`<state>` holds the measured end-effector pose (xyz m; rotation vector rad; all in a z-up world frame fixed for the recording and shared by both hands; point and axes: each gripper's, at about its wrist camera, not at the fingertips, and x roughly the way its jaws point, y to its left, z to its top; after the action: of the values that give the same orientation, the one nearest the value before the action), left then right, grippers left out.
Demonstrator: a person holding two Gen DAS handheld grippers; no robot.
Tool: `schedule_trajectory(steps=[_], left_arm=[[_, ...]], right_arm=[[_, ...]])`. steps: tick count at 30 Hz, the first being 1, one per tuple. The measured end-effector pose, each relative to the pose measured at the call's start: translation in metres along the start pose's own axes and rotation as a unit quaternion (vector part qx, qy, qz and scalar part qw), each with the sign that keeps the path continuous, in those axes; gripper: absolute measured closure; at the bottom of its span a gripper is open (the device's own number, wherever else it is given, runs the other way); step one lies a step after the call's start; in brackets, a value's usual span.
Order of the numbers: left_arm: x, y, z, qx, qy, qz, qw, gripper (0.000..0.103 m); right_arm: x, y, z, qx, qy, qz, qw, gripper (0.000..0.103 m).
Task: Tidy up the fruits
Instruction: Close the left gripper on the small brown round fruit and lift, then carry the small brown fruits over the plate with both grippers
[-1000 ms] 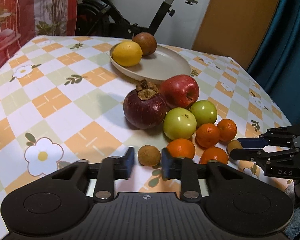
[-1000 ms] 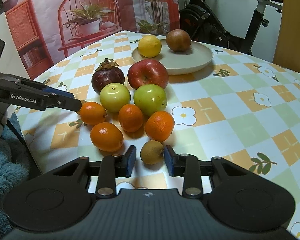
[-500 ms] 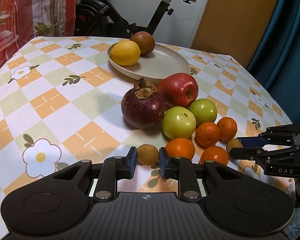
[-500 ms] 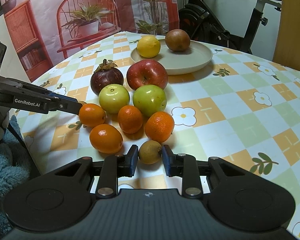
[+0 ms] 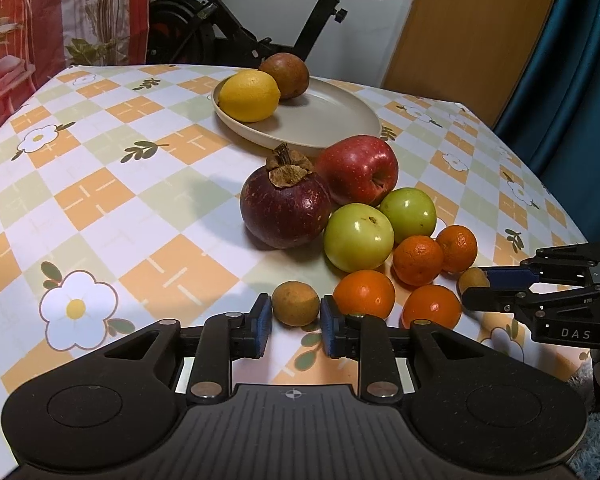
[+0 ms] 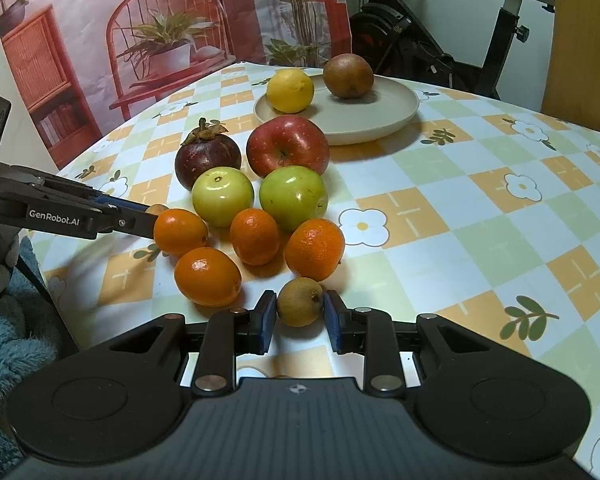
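Observation:
Two small brown round fruits lie at the near edge of the fruit cluster. In the left wrist view my left gripper (image 5: 294, 322) is shut on one small brown fruit (image 5: 295, 302), its blue pads pressing both sides. My right gripper (image 6: 299, 318) is shut on the other small brown fruit (image 6: 300, 301). Each gripper also shows in the other's view: the right gripper (image 5: 476, 288) at the right edge, the left gripper (image 6: 152, 216) at the left. Behind sit several oranges (image 5: 364, 294), two green apples (image 5: 358, 237), a red apple (image 5: 358, 170) and a dark purple mangosteen (image 5: 285, 210).
A beige plate (image 5: 328, 120) at the back of the table holds a yellow lemon (image 5: 249, 95) and a brown round fruit (image 5: 285, 74). The checked flower tablecloth (image 5: 100, 200) covers the table. An exercise bike stands behind; a blue fuzzy rug lies below the near edge.
Both pairs of jaws have narrowed onto the small brown fruits since one second ago. Over the last half second nothing has shifted.

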<state>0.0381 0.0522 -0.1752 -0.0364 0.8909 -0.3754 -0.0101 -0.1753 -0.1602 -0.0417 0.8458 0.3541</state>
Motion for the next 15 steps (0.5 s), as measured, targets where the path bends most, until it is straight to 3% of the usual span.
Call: schedule_trajectory(steps=[15], left_arm=[[-0.031,0.009,0.019,-0.032,-0.061,-0.001,0.9976,0.075]], right_arm=[[-0.021,-0.008,0.009,0.022,-0.030,0.004,0.999,0.075]])
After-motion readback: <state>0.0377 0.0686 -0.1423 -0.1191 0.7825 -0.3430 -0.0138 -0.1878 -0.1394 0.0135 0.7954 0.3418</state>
